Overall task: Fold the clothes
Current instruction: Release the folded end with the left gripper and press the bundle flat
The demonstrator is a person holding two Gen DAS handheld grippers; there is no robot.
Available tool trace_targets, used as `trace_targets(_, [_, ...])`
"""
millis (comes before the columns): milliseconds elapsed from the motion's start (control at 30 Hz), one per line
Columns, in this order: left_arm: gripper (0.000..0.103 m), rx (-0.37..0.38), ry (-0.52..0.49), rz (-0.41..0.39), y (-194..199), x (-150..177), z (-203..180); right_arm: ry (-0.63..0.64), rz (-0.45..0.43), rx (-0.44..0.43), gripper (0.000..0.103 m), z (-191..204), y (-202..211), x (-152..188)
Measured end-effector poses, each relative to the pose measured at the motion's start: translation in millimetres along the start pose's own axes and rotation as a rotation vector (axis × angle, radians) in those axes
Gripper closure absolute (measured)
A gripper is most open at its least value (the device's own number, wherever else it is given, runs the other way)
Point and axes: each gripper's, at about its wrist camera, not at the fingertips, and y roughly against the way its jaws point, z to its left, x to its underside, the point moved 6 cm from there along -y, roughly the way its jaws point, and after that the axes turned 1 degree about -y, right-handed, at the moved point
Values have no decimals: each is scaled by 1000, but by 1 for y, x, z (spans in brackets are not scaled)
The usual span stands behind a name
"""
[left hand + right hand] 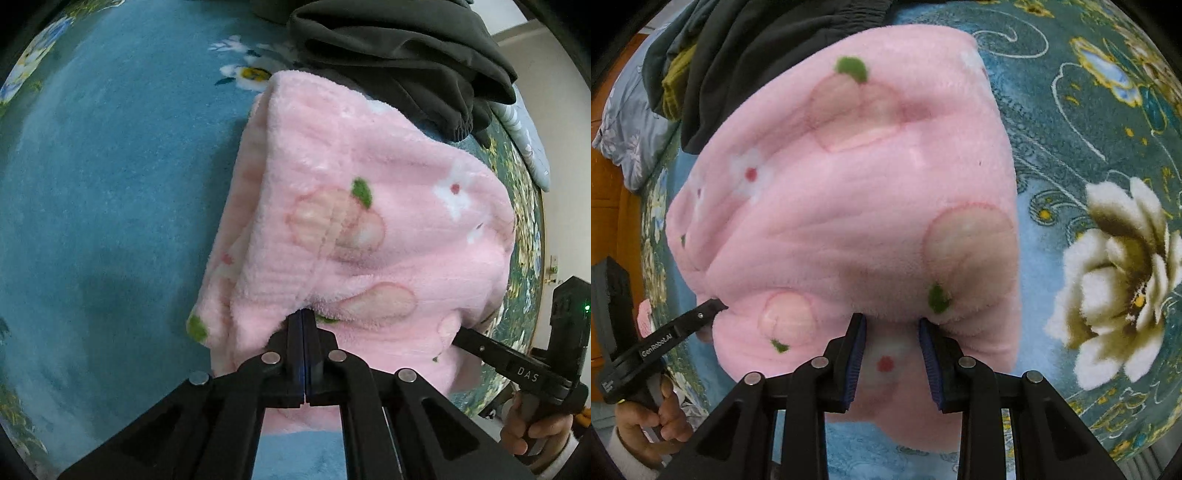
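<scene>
surface: my blue floral blanket [110,184] | room: pale wall [546,66] | left claw [303,317] pinched on pink fleece garment [351,221] | right claw [893,325] agape at its edge

Your far edge is blocked: dark clothes pile [399,55] overlaps pink garment [369,229]; blue blanket [110,184] left side open.

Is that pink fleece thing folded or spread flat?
Folded: the pink fleece garment lies doubled, a second layer showing along its left edge.

fleece garment [362,229] on blanket [110,184], dark clothes [399,51] behind.
</scene>
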Motion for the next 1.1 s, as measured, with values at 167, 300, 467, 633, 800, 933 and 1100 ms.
trace_targets(167, [101,61,7,-49,45,1,1,-22,-43,-52,68,0,28,1])
trace_targets(300, [99,62,60,-106,68,0,26,-28,-111,-67,52,-11,57,4])
trace_targets(467, [33,94,88,-52,35,-9,30,-91,-96,-83,34,-35,52,1])
trace_targets(633, [19,132,84,8,15,-14,34,-107,-64,-105,13,-42,37,-2])
trace_targets(800, [13,169,44,53,-3,-30,26,-154,-80,-138,9,-49,25,-13])
trace_targets(933, [12,179,29,102,-19,-38,22,-175,-54,-203,2,-50,12,-23])
trace_targets(1100, [9,241,68,129,-29,-37,23,-135,-26,-229,0,-44,2,-32])
